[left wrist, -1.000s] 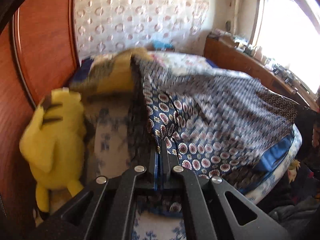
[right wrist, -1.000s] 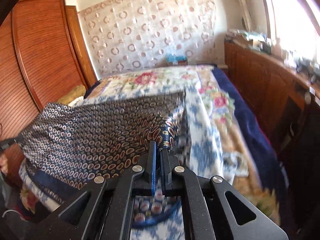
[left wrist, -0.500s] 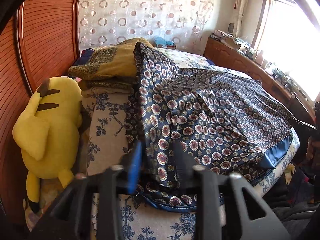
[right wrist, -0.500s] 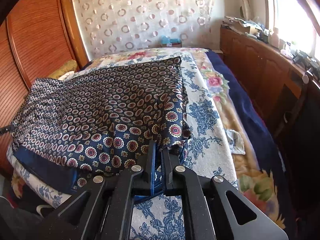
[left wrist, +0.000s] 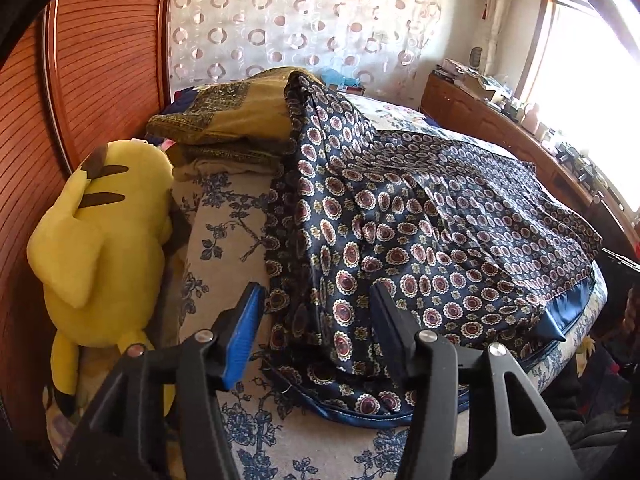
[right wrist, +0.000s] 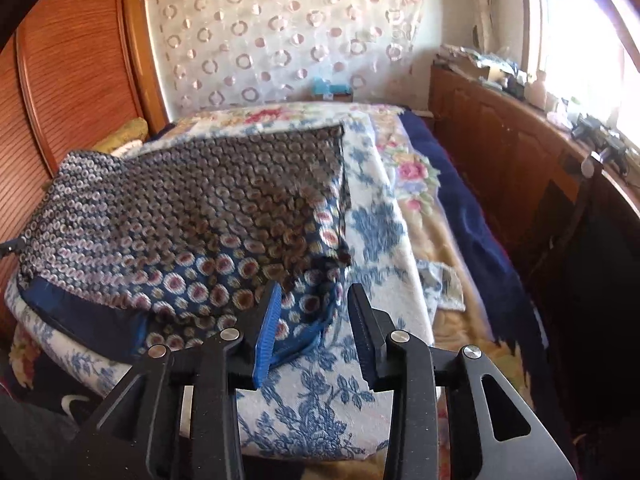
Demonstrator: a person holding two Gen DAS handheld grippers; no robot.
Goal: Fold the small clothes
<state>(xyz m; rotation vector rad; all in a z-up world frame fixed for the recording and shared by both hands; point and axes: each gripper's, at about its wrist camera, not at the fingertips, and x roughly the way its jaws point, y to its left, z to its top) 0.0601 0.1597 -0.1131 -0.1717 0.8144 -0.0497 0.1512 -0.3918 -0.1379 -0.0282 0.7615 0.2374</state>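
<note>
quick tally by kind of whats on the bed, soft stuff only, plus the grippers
patterned navy garment: 1
yellow plush toy: 1
gold cushion: 1
grippers, both open: 2, left gripper, right gripper
total: 5

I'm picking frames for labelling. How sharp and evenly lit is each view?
Left wrist view: sharp on the patterned cloth, with the window blown out white. Right wrist view: the cloth is smeared by motion blur, with window glare; both bend at the edges.

Home bedroom (bed (left wrist: 248, 240), wardrobe (left wrist: 100, 80))
</note>
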